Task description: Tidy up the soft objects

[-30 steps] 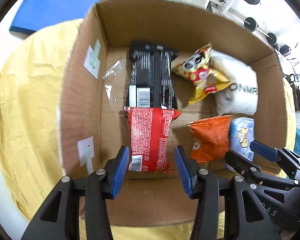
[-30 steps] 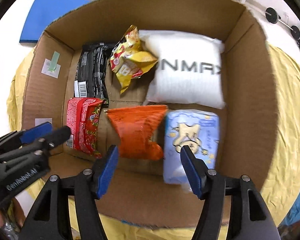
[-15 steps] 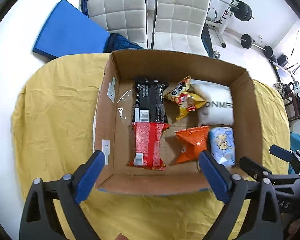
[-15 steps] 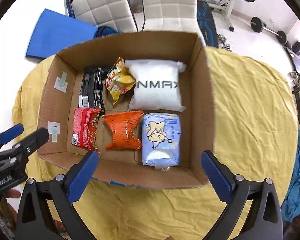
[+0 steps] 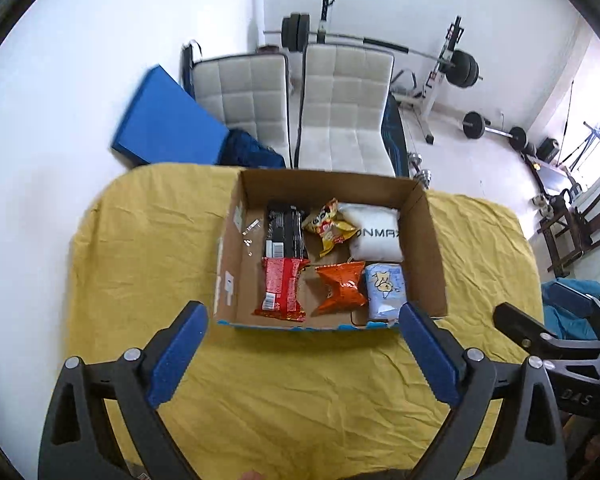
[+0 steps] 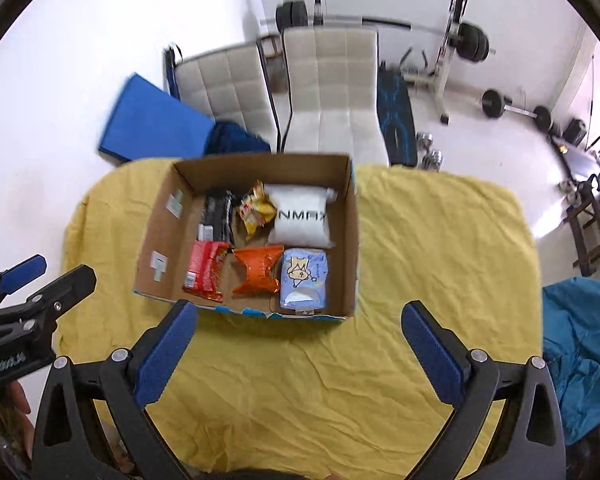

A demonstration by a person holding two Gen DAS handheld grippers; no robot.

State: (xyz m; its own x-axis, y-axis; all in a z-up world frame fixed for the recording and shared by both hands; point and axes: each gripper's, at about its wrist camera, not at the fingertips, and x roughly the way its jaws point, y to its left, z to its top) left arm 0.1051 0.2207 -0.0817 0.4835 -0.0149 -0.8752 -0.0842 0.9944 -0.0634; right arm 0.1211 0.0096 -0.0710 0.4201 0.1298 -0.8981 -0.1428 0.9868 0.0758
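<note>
An open cardboard box (image 5: 428, 248) (image 6: 350, 232) sits on a table under a yellow cloth (image 5: 148, 248). Inside lie a black packet (image 5: 284, 230), a yellow snack bag (image 5: 328, 226), a white pillow pack (image 5: 376, 232), a red packet (image 5: 280, 288) (image 6: 202, 270), an orange bag (image 5: 340, 286) (image 6: 258, 270) and a light blue tissue pack (image 5: 386, 286) (image 6: 303, 276). My left gripper (image 5: 302, 314) hangs high above the box's near edge, open and empty. My right gripper (image 6: 300, 312) is likewise high above the near wall, open with nothing between its fingers.
Two white padded chairs (image 5: 344, 112) stand behind the table, with a blue mat (image 5: 164, 120) to their left. Weight benches and barbells (image 5: 460, 68) fill the back of the room. A teal cloth (image 6: 580, 332) lies at the table's right end.
Both grippers opened wide, letting go of the red packet and the blue tissue pack, then rose and pulled back from the box. All packs stay in the box.
</note>
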